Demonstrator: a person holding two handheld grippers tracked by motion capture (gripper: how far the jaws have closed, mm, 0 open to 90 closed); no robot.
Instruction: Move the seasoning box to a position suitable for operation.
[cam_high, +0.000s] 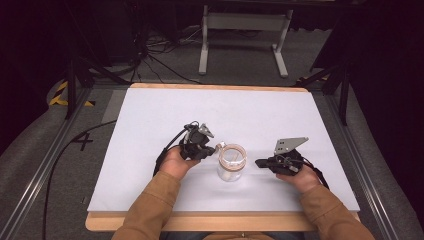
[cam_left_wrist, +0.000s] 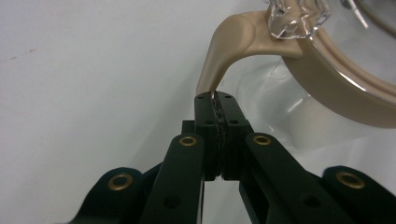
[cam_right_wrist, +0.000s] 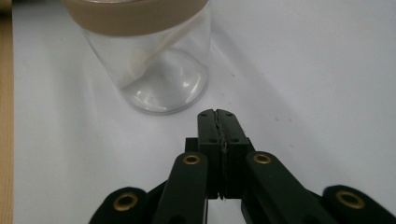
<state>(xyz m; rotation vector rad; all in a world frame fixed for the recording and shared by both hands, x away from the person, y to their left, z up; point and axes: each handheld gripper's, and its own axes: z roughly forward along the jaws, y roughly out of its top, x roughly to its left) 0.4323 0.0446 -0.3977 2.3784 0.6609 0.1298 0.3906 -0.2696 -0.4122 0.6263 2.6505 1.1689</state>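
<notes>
A clear glass jar (cam_high: 232, 164) with a beige rubber seal ring (cam_right_wrist: 135, 16) at its mouth stands upright on the white table top (cam_high: 210, 110), near the front middle. From the ring a beige pull tab (cam_left_wrist: 219, 60) sticks out toward my left gripper (cam_left_wrist: 215, 95), which is shut on the tab's tip. A clear lug (cam_left_wrist: 296, 16) sits on the rim above the tab. In the high view my left gripper (cam_high: 216, 149) is at the jar's left rim. My right gripper (cam_high: 258, 163) lies low to the jar's right, shut with nothing in it, a short gap from the jar's base (cam_right_wrist: 161, 93).
A wooden strip (cam_high: 200, 222) runs along the table's front edge. Metal rails (cam_high: 45, 160) flank the table on both sides. Behind the table, cables (cam_high: 160, 60) lie on the floor and a white metal stand (cam_high: 245, 35) rises.
</notes>
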